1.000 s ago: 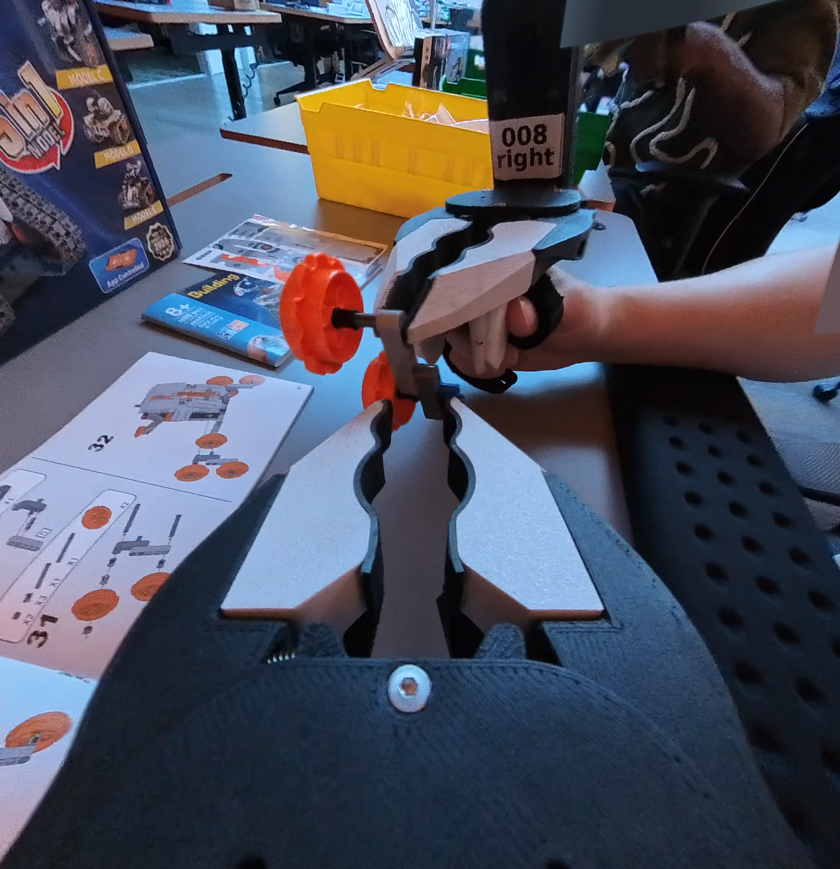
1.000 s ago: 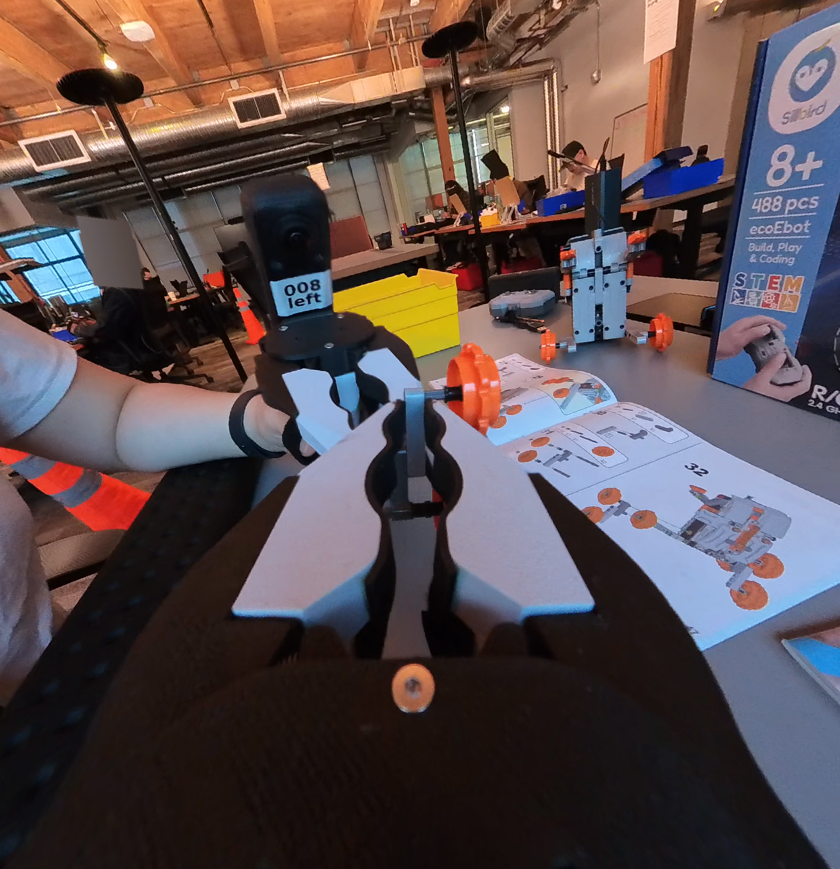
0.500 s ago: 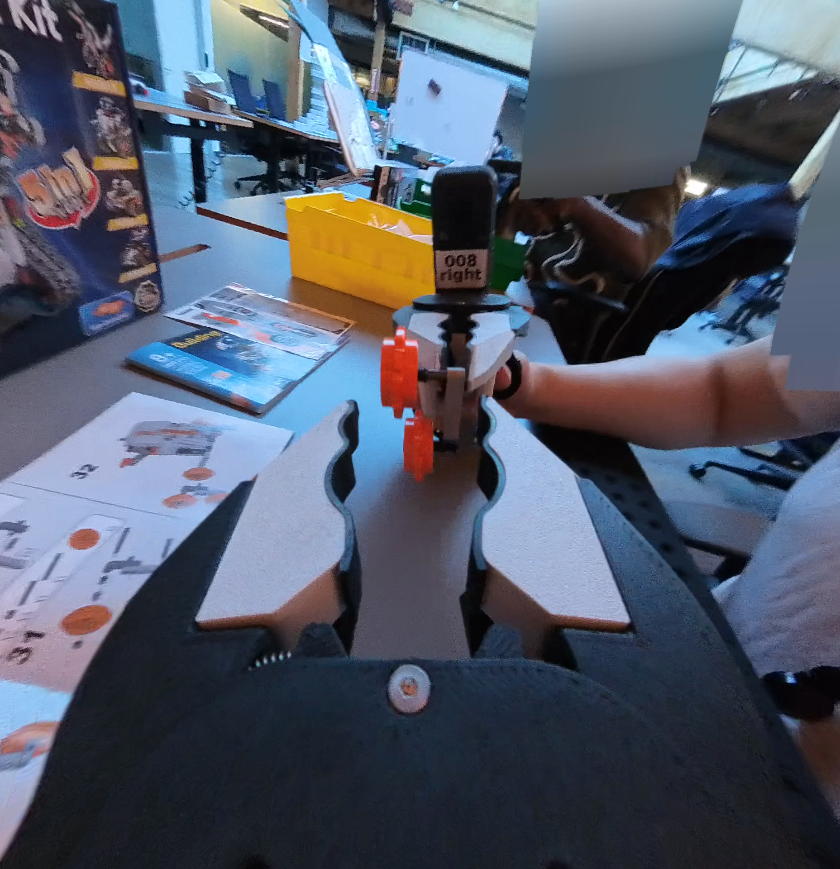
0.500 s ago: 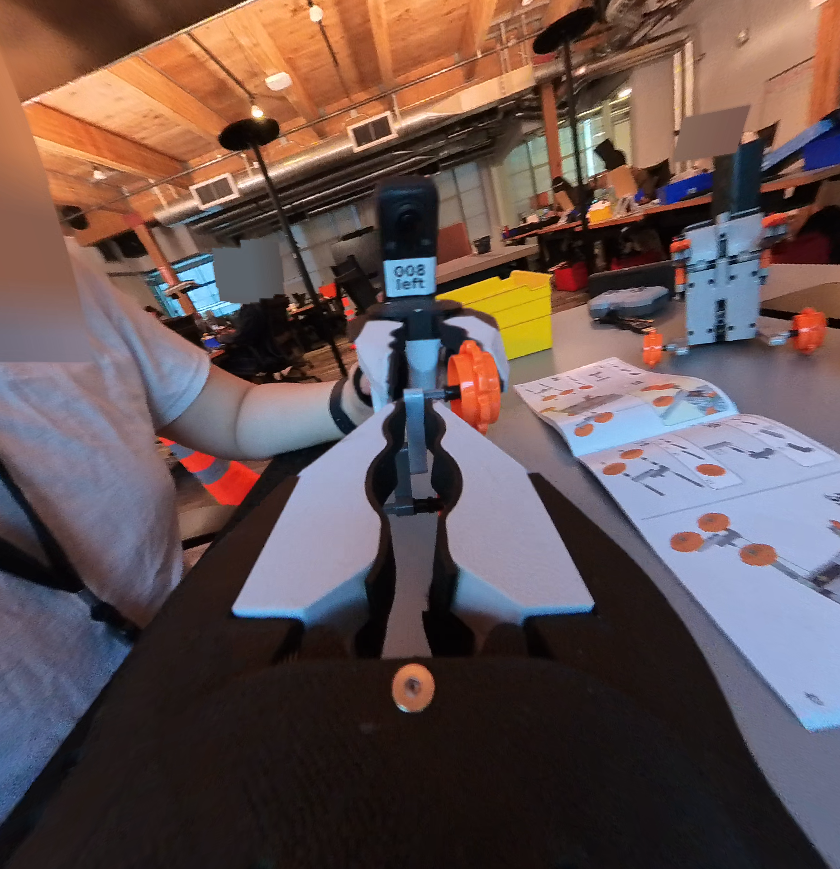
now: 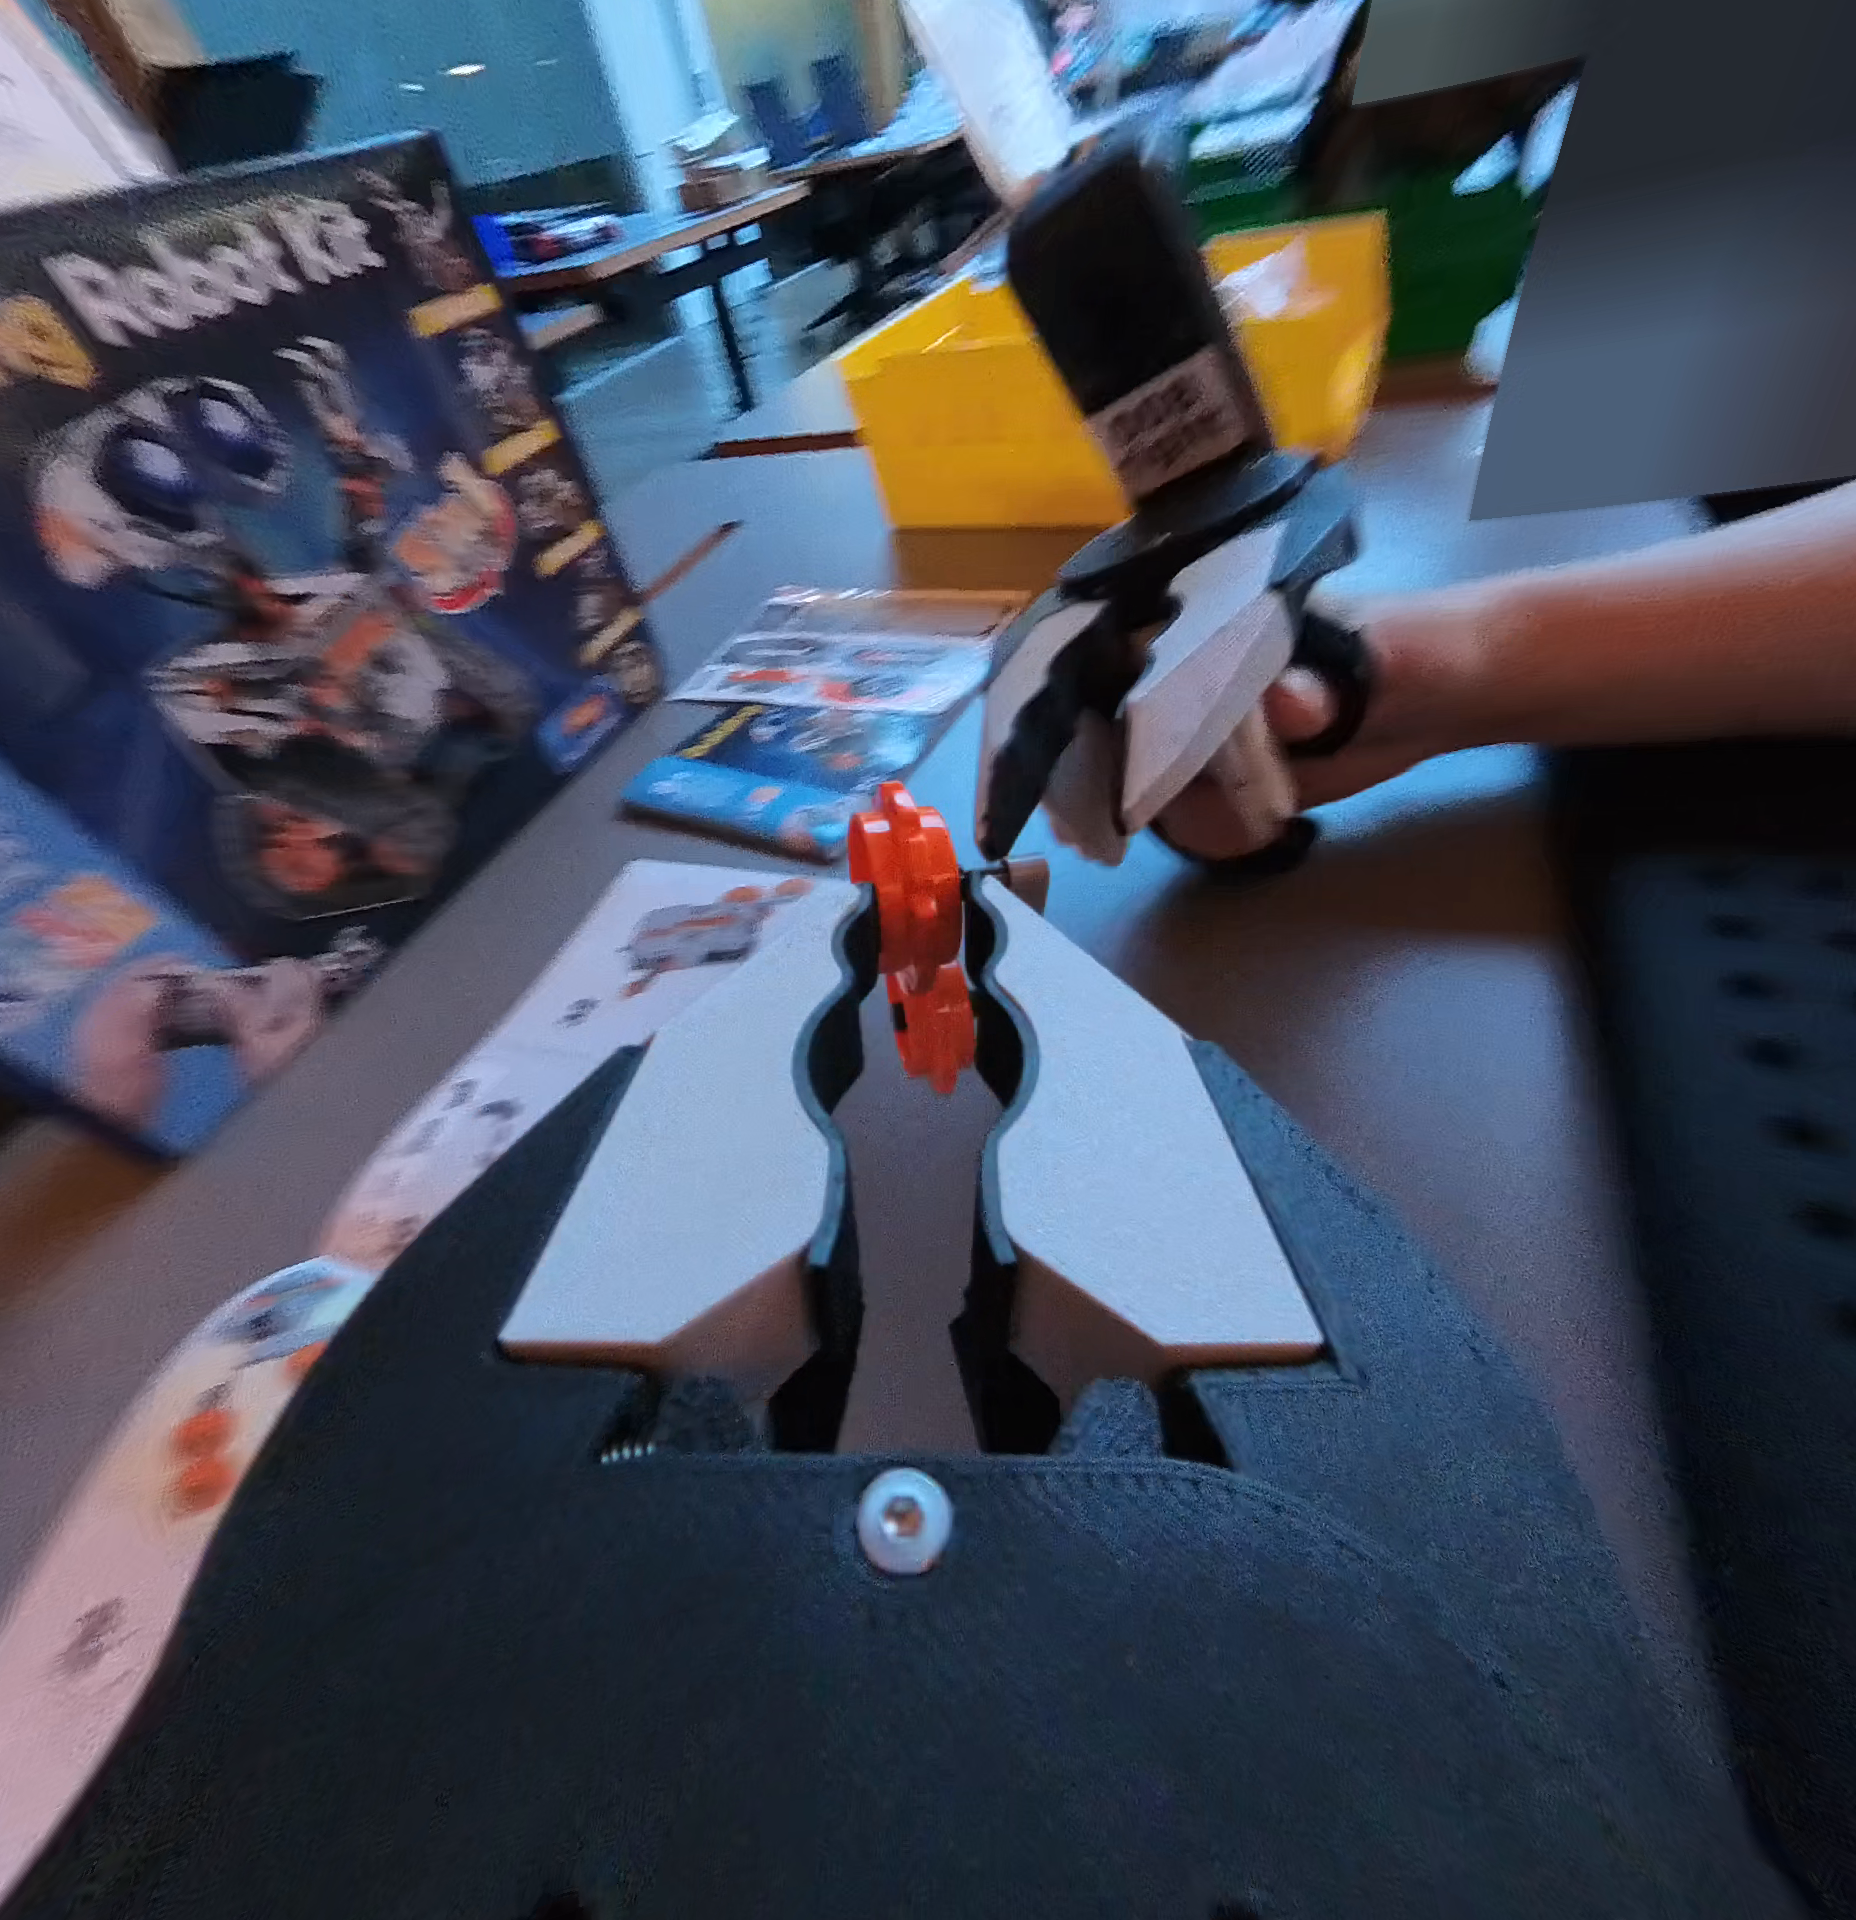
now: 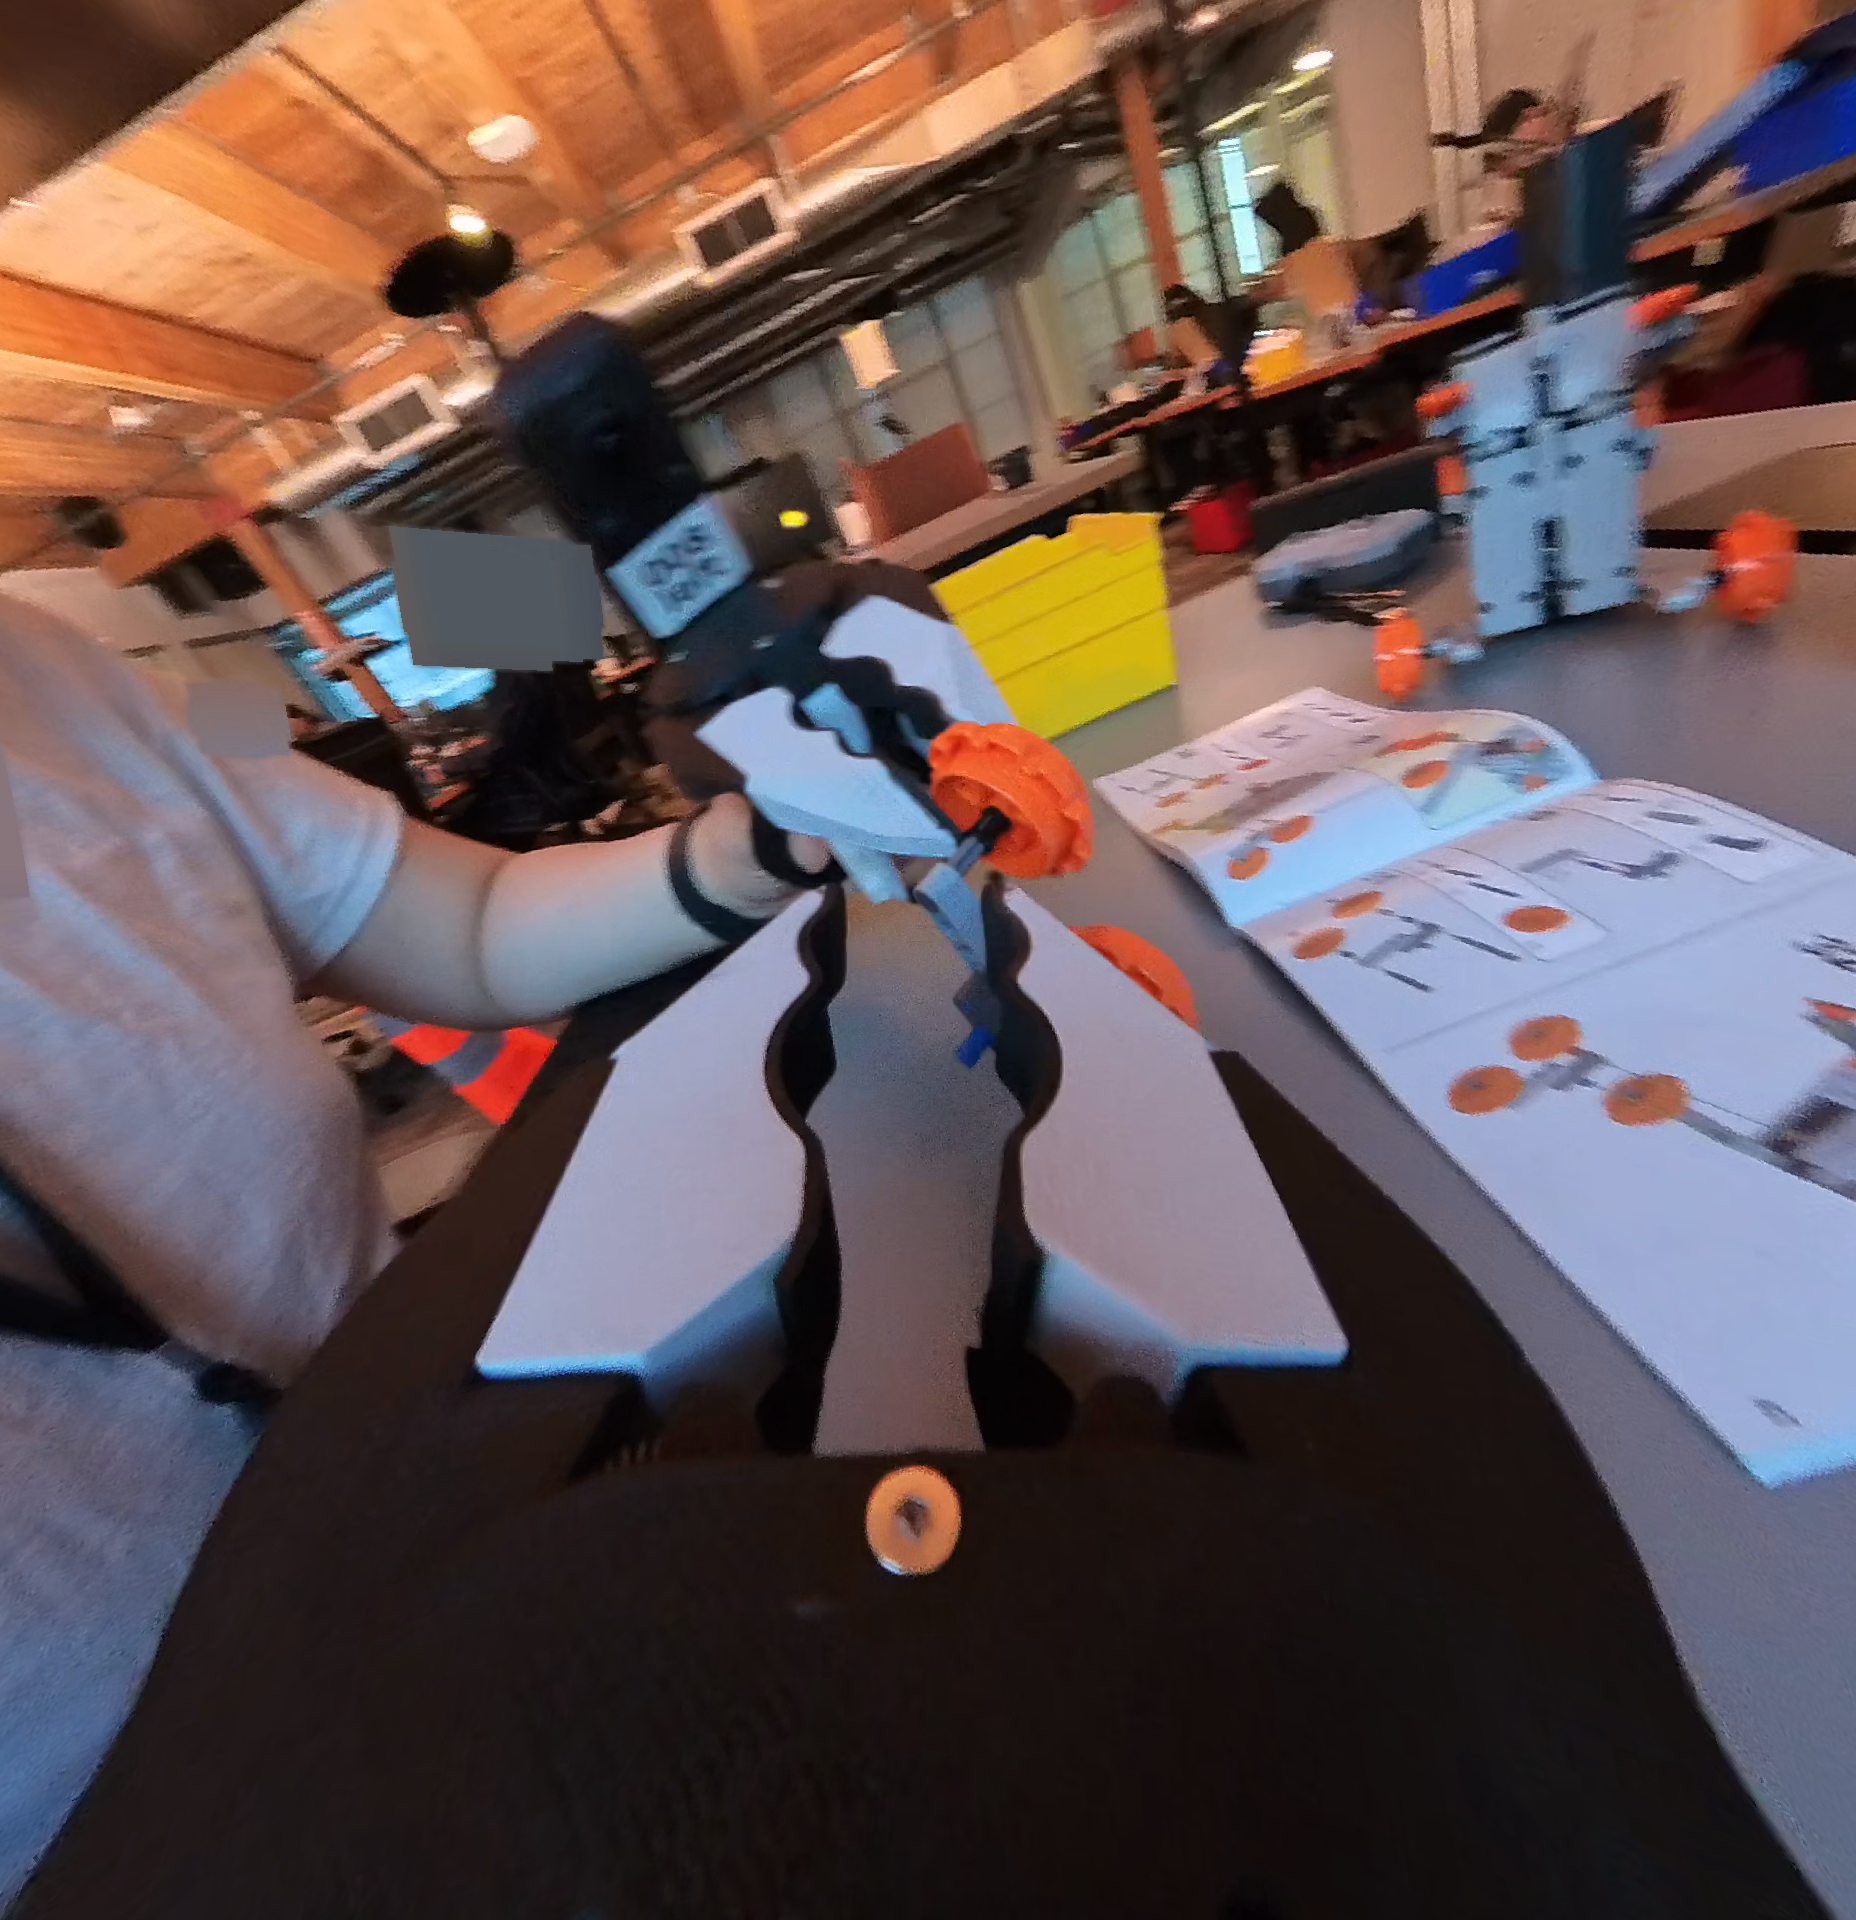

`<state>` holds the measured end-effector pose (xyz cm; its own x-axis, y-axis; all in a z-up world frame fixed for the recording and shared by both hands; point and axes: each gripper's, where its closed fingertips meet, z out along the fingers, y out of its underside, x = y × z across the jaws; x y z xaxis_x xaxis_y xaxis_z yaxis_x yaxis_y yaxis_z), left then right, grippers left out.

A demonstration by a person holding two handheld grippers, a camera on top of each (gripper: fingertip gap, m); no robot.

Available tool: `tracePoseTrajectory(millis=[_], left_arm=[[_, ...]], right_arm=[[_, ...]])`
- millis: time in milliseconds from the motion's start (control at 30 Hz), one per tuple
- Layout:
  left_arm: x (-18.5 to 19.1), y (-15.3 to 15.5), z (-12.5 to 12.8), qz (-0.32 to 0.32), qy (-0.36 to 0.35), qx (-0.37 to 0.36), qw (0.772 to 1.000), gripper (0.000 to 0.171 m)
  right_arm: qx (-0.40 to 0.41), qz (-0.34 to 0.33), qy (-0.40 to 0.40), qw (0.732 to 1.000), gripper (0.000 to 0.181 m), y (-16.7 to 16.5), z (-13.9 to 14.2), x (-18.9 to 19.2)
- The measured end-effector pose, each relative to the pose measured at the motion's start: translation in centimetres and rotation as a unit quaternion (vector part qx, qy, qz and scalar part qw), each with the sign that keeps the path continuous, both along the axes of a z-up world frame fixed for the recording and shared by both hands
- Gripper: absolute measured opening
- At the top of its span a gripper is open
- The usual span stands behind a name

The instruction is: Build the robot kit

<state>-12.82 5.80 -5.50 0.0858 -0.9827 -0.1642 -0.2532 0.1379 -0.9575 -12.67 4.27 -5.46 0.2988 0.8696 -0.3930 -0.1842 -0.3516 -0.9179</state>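
Note:
A small assembly of two orange wheels (image 5: 908, 914) on a black axle with a grey beam (image 6: 960, 914) is held above the dark table. My left gripper (image 5: 916, 920) is shut on the upper orange wheel; it also shows in the right wrist view (image 6: 955, 831), tilted, with that wheel (image 6: 1012, 800) at its tips. My right gripper (image 6: 908, 904) is open; the grey beam hangs between its fingers, close to the right finger. The second wheel (image 6: 1137, 966) shows behind that finger. In the left wrist view the right gripper (image 5: 1059, 821) stands open just beyond the axle end.
An open instruction booklet (image 6: 1526, 935) lies on the table. A blue kit box (image 5: 280, 582) stands at the left, with thin booklets (image 5: 799, 748) behind. A yellow bin (image 6: 1069, 613) and a grey built model (image 6: 1558, 499) stand farther back. A black perforated surface (image 5: 1734, 1039) borders the table. My left and right fingertips are right by each other.
My right gripper has opened and let go of the grey beam. My left gripper has closed on the orange wheel and now carries the assembly. Both views have tilted and blurred.

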Motion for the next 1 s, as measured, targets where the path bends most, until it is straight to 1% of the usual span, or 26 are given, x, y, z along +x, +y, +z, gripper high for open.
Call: tracePoseTrajectory(millis=[33, 67, 100, 200, 267, 400, 433, 567, 633, 667, 733, 800, 833, 867, 900, 933, 1000], left_arm=[[-0.1, 0.7, -0.2, 0.029, 0.011, 0.026, 0.999, 0.013], [-0.2, 1.4, -0.3, 0.054, 0.020, 0.036, 0.998, 0.013], [-0.2, 1.8, -0.5, 0.070, 0.024, 0.032, 0.997, 0.013], [-0.3, 2.8, -1.4, 0.099, 0.033, -0.022, 0.994, 0.013], [-0.3, 3.4, -2.1, 0.114, 0.039, -0.049, 0.992, 0.013], [-0.3, 4.0, -3.0, 0.134, 0.043, -0.096, 0.985, 0.013], [-0.3, 4.1, -3.2, 0.138, 0.045, -0.105, 0.984, 0.013], [-0.1, 4.1, -3.7, 0.139, 0.037, -0.160, 0.976, 0.013], [0.0, 3.9, -3.7, 0.136, 0.029, -0.187, 0.973, 0.013], [0.0, 3.9, -3.7, 0.135, 0.025, -0.195, 0.971, 0.013], [0.2, 3.6, -3.3, 0.117, 0.014, -0.199, 0.973, 0.013], [0.2, 2.8, -2.5, 0.078, 0.002, -0.194, 0.978, 0.017], [0.2, 2.2, -2.2, 0.046, -0.002, -0.194, 0.980, 0.034], [0.2, 1.8, -1.9, 0.018, -0.006, -0.192, 0.981, 0.061], [0.1, 1.3, -1.6, -0.012, -0.012, -0.189, 0.982, 0.075], [-0.1, 0.6, -1.2, -0.045, -0.018, -0.182, 0.982, 0.072], [-0.1, -0.8, -0.5, -0.092, -0.029, -0.160, 0.982, 0.071]], right_arm=[[0.006, -0.018, -0.010, 1.000, 0.026, 0.3, 0.0, 0.2], [0.018, -0.038, -0.018, 0.999, 0.026, 0.6, 0.3, 0.3], [0.031, -0.066, -0.033, 0.997, 0.027, 1.0, 0.5, 0.4], [0.070, -0.145, -0.119, 0.980, 0.024, 1.9, -0.1, 0.6], [0.097, -0.180, -0.156, 0.966, 0.023, 2.3, -0.1, 0.4], [0.111, -0.234, -0.224, 0.940, 0.022, 3.8, -1.1, 0.5], [0.108, -0.239, -0.234, 0.936, 0.021, 4.1, -1.4, 0.6], [0.068, -0.224, -0.248, 0.940, 0.017, 4.7, -3.2, -0.1], [0.055, -0.217, -0.274, 0.935, 0.016, 4.9, -4.2, -0.2], [0.056, -0.213, -0.282, 0.934, 0.009, 4.8, -4.4, -0.3], [0.074, -0.215, -0.283, 0.932, 0.005, 4.6, -3.8, -0.1], [0.084, -0.204, -0.270, 0.937, 0.005, 4.2, -3.0, 0.1], [0.071, -0.187, -0.255, 0.946, 0.005, 3.8, -3.0, 0.0], [0.059, -0.162, -0.229, 0.958, 0.005, 3.3, -2.8, -0.2], [0.052, -0.138, -0.200, 0.969, 0.005, 2.7, -2.4, -0.4], [0.053, -0.113, -0.175, 0.977, 0.005, 2.1, -1.8, -0.7], [0.055, -0.094, -0.153, 0.982, 0.005, 1.5, -1.3, -0.8]])
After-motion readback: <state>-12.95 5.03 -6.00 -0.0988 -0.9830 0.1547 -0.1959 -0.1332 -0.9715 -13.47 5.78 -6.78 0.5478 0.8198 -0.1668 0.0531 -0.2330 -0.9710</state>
